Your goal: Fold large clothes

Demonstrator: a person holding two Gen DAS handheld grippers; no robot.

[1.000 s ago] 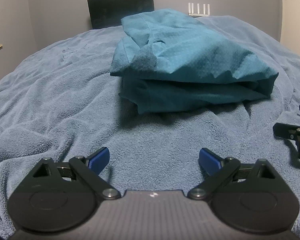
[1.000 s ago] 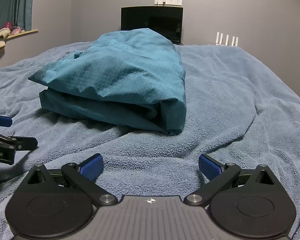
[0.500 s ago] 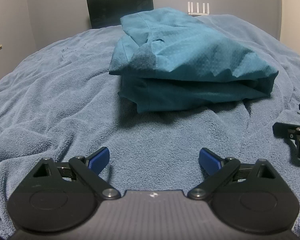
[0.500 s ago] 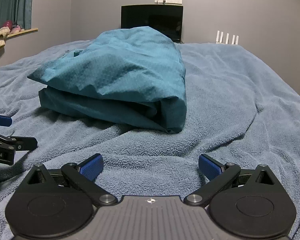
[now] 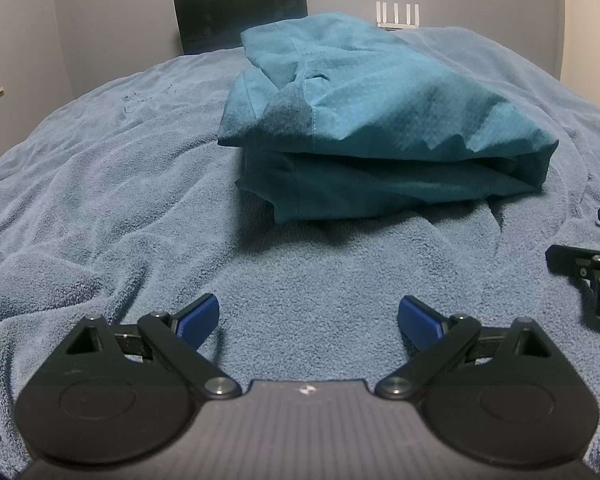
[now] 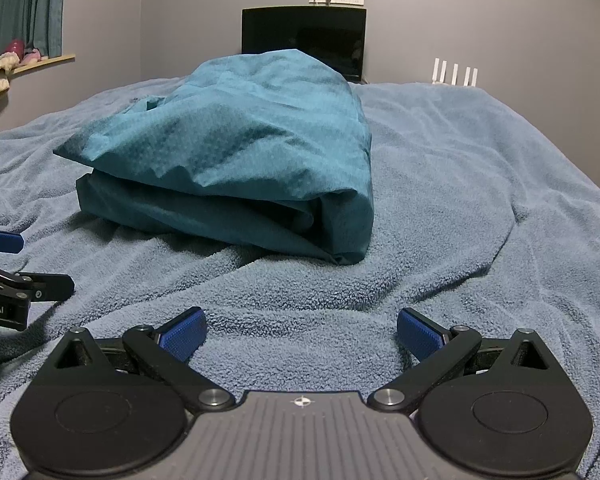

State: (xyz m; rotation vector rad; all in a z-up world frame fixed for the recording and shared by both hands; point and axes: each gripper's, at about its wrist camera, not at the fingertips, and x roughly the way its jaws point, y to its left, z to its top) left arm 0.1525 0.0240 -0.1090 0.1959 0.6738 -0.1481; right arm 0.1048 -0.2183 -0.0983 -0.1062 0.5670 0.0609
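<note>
A teal garment (image 5: 372, 120) lies folded in a thick bundle on the blue blanket (image 5: 100, 208), ahead of both grippers; in the right wrist view the garment (image 6: 240, 152) shows its folded edge on the right. My left gripper (image 5: 308, 316) rests low on the blanket, open, nothing between its blue pads. My right gripper (image 6: 300, 328) is open too, empty, a short way in front of the bundle. Each gripper shows at the other view's edge: the right gripper (image 5: 596, 276), the left gripper (image 6: 8, 276).
A dark monitor (image 6: 304, 42) stands against the grey wall beyond the bed. A white router with antennas (image 6: 454, 74) sits to its right. A windowsill with soft items (image 6: 4, 68) and a curtain is at far left. The blanket (image 6: 480, 184) is rumpled around the bundle.
Both views have crept very slightly, the bundle sitting a touch higher in frame. Both grippers stay open and the garment has not moved.
</note>
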